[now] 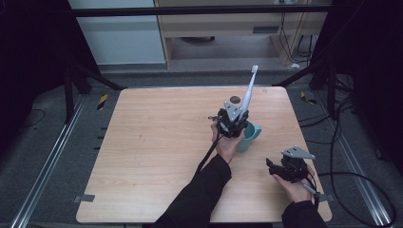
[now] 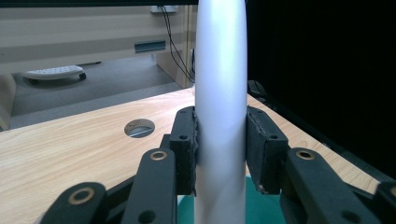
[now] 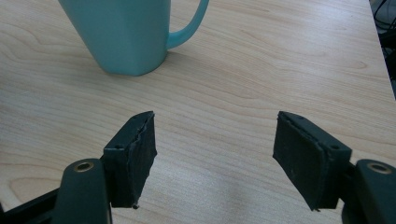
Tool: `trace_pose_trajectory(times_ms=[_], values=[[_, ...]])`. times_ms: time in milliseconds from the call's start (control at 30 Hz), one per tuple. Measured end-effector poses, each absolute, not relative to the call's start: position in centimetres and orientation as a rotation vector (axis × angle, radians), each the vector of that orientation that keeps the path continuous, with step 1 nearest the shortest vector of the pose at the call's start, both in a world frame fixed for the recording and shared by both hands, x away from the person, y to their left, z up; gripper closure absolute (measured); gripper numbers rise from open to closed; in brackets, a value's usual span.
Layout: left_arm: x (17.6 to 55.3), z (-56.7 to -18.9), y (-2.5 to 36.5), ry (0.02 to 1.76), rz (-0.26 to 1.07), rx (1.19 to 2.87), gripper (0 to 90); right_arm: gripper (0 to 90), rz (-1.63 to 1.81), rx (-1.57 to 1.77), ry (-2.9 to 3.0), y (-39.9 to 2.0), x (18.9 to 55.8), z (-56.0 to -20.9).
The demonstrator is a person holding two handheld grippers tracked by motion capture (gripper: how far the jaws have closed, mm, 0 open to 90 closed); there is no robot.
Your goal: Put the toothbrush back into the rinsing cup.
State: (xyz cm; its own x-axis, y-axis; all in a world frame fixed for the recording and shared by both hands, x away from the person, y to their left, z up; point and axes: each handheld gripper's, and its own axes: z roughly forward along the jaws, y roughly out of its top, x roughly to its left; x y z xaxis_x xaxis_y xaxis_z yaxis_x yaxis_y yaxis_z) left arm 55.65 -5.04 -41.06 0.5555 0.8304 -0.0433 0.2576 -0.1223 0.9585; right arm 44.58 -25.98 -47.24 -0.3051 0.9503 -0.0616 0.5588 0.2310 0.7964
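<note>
We're over the wooden table (image 1: 157, 152) now, and our left gripper (image 1: 234, 124) has its jaws pinched on the white electric toothbrush (image 1: 248, 92), pads pressed flat against both sides of the thick handle. From the left gripper view the toothbrush (image 2: 221, 93) stands upright right through the middle, the black pads (image 2: 184, 149) hugging it left and right, and below them we catch a patch of teal, the mug (image 2: 261, 212) sitting directly underneath. In the high view the brush leans a little, its bristle head up and pointing away from us, while its lower end is hidden behind the gripper, so we cannot tell whether it touches the inside of the teal mug (image 1: 251, 135). That mug stands on the right half of the table, handle turned to the right, just beside our left hand (image 1: 227, 145). Our right gripper (image 1: 278, 168) rests lower and nearer to us, near the table's right front corner, well apart from the mug. Its jaws are spread wide with nothing between them: in the right gripper view we see bare wood grain between the two pads (image 3: 135, 154), and the mug (image 3: 123, 35) stands upright beyond them, handle out to the right. A round grommet hole (image 1: 235, 99) sits in the tabletop behind the left gripper.
</note>
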Motion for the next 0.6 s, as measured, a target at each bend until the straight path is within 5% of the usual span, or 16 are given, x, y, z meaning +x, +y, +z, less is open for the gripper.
trace_pose_trajectory(times_ms=[600], values=[[55.5,-44.0,-5.5,0.927,0.624,1.731,65.9,29.7,0.914,1.382,1.958,-26.0,44.6,-47.3]])
